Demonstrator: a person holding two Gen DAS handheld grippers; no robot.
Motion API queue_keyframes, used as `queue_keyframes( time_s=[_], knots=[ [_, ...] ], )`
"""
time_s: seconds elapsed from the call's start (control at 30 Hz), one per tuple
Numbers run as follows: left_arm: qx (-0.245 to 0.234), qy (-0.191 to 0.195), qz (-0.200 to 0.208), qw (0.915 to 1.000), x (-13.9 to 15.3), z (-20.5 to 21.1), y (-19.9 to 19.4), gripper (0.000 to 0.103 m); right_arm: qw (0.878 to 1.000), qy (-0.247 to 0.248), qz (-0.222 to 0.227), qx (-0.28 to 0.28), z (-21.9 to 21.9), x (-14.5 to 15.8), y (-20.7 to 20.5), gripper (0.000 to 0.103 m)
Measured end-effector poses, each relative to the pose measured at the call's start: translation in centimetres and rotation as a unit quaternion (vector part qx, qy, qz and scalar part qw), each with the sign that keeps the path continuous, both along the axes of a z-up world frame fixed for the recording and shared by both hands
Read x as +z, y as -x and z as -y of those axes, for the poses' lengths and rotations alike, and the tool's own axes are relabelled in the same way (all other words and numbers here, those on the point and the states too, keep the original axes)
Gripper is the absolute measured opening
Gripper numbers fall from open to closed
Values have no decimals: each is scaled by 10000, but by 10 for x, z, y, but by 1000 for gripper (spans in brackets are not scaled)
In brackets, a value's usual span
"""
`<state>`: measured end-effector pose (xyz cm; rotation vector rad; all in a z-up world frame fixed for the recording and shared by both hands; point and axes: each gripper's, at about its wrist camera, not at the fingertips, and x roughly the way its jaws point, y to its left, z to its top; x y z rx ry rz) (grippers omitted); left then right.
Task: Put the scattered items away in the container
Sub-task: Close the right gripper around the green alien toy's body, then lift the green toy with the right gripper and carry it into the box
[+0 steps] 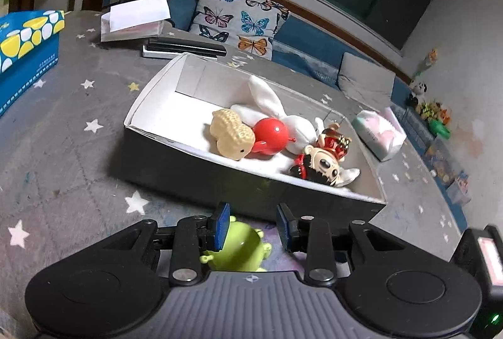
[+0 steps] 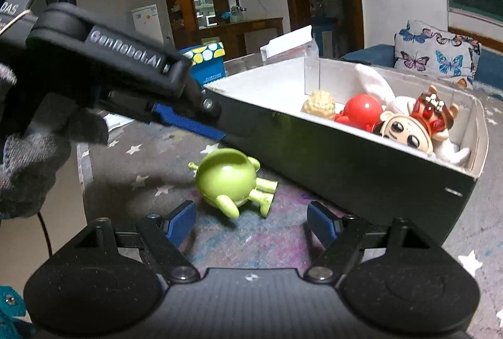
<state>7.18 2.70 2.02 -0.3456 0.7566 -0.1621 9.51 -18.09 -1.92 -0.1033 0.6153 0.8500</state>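
A green round toy figure (image 2: 226,178) lies on its side on the grey star-patterned cloth, just in front of the black box (image 2: 345,156). My right gripper (image 2: 251,222) stands open, its blue pads just short of the toy on either side. My left gripper (image 2: 201,125) hovers open above the toy, not touching it. In the left wrist view the green toy (image 1: 235,248) shows under the left gripper (image 1: 253,224). The white-lined box (image 1: 151,94) holds a peanut toy (image 1: 232,134), a red ball toy (image 1: 270,131), a white plush rabbit (image 1: 267,100) and a big-eyed figurine (image 1: 323,160).
A blue tissue box (image 1: 28,50) stands at the far left. A soft tissue pack (image 1: 378,134) lies right of the box, with a black flat device (image 1: 185,48) and a white carton (image 1: 135,20) behind it. A gloved hand (image 2: 31,150) holds the left gripper.
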Motion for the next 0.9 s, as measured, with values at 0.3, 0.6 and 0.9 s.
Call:
queue_keyframes(
  time_s=[0.3,0.6,0.9],
  knots=[
    [-175,62,-126,9997,-10,-14,1,35,9996,-9,39,-292,-11,-1,5,77],
    [-325,162,-83,9993,-11,-22,4,36,9993,94,-21,-358,-26,1,7,71],
    [-367,421,-269,9981,-17,-32,2,36,9988,134,-139,-447,-33,0,0,67]
  ],
)
